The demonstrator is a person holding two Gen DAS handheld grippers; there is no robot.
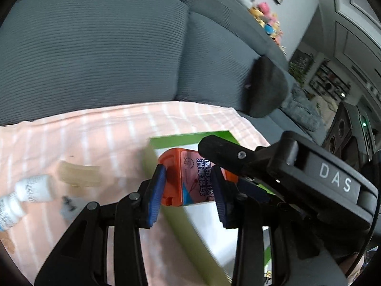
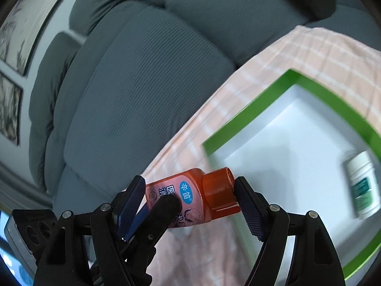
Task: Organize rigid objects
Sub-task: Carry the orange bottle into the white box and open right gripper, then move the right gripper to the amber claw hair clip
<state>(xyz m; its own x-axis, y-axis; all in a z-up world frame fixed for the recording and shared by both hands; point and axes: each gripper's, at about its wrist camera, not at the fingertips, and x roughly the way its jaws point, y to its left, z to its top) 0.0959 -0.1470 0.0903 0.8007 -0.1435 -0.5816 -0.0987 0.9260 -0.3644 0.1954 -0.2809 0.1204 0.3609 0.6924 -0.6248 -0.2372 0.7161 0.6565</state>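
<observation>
while both grippers clamp it, orange bottle (image 2: 190,197) lies sideways, cap toward green box (image 2: 240,116).

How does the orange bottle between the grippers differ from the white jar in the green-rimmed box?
The orange bottle is translucent orange with an orange cap; the white jar is opaque white with a green label. The bottle is held off the cloth between gripper fingers; the jar lies inside the box, untouched. Both lie on their sides.

Glossy plastic bottle (image 2: 188,197), ribbed sofa fabric (image 2: 142,83)
</observation>
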